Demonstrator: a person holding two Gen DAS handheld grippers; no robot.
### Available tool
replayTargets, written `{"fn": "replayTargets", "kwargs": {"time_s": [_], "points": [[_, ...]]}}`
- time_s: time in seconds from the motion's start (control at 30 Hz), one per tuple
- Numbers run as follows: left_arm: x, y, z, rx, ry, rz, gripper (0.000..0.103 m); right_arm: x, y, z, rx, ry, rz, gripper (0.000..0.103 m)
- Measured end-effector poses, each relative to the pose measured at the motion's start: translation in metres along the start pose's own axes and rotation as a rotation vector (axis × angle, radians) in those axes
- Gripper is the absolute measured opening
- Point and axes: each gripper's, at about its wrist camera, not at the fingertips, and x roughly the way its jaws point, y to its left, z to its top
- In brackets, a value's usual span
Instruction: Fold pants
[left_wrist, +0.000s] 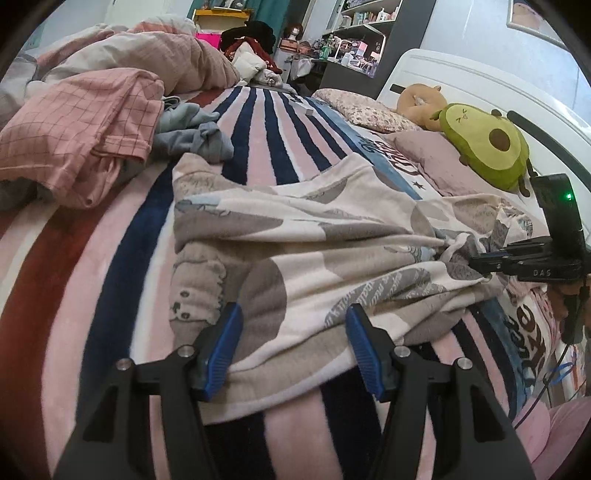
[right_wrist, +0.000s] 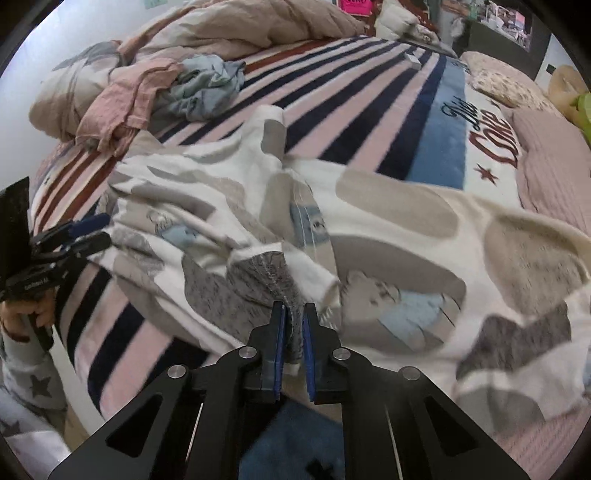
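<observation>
The pants (left_wrist: 306, 236) are cream with grey, beige and blue patches and lie spread on the striped blanket; in the right wrist view they (right_wrist: 388, 236) fill the middle. My left gripper (left_wrist: 293, 325) is open, its blue pads either side of the pants' near edge, fabric between them. My right gripper (right_wrist: 293, 325) is shut on a grey fold of the pants by the waist. The right gripper also shows at the right of the left wrist view (left_wrist: 480, 264), at the drawstring. The left gripper shows at the left of the right wrist view (right_wrist: 92, 232).
A pink checked garment (left_wrist: 74, 140) and grey clothes (left_wrist: 192, 133) lie at the far left. A bunched duvet (left_wrist: 155, 55) lies behind. An avocado plush (left_wrist: 487, 144) and pillows (left_wrist: 369, 110) sit by the white headboard (left_wrist: 480, 85). Shelves (left_wrist: 362, 29) stand beyond.
</observation>
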Motion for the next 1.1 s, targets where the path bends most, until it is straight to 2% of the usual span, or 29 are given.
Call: {"fn": "replayTargets", "kwargs": {"time_s": [0.13,0.23,0.3,0.4,0.5,0.53,0.57,0.6,0.63,0.67,0.73,0.77,0.8,0.83,0.93,1.1], "points": [[-0.014,0.003,0.004,0.012,-0.038,0.004,0.055,-0.020,0.004,0.004,-0.011,-0.059,-0.004,0.008],[-0.021,0.007,0.013,0.017,-0.069,0.020,0.061,-0.034,0.015,0.023,-0.034,-0.133,0.002,0.023],[-0.018,0.009,0.017,0.011,-0.064,0.019,0.061,-0.034,0.021,0.034,-0.059,-0.156,0.004,0.034],[-0.004,0.008,0.019,0.009,-0.042,0.014,0.061,-0.025,0.033,0.052,-0.093,-0.174,0.033,0.034],[0.008,0.002,0.013,0.038,-0.010,0.027,0.059,-0.002,0.046,0.068,-0.138,-0.154,0.060,0.035],[0.009,0.000,0.011,0.052,-0.008,0.036,0.057,0.009,0.048,0.072,-0.158,-0.139,0.042,0.035],[0.009,-0.002,0.009,0.064,-0.005,0.043,0.051,0.021,0.048,0.077,-0.174,-0.125,-0.019,0.039],[0.008,-0.003,0.006,0.069,0.000,0.046,0.047,0.028,0.045,0.079,-0.170,-0.121,-0.074,0.046],[0.008,-0.003,0.004,0.067,0.006,0.047,0.037,0.037,0.039,0.082,-0.149,-0.118,-0.135,0.052],[0.009,-0.002,0.002,0.068,0.016,0.050,0.026,0.047,0.028,0.085,-0.103,-0.113,-0.151,0.057],[0.010,0.000,-0.001,0.070,0.026,0.061,0.017,0.059,0.015,0.086,-0.042,-0.084,-0.061,0.053],[0.009,0.002,-0.002,0.055,0.027,0.052,0.010,0.066,0.008,0.084,-0.004,-0.066,0.026,0.037],[0.009,0.005,-0.002,0.044,0.027,0.049,0.009,0.068,0.005,0.083,0.008,-0.057,0.056,0.013],[0.008,0.007,-0.002,0.028,0.024,0.042,0.008,0.071,0.004,0.080,0.008,-0.045,0.076,0.006],[0.004,0.009,-0.003,0.014,0.012,0.037,0.005,0.062,0.007,0.074,-0.015,-0.077,0.045,0.003],[-0.002,0.011,-0.004,0.012,0.007,0.038,0.005,0.015,0.010,0.062,-0.020,-0.167,-0.005,0.001]]}}
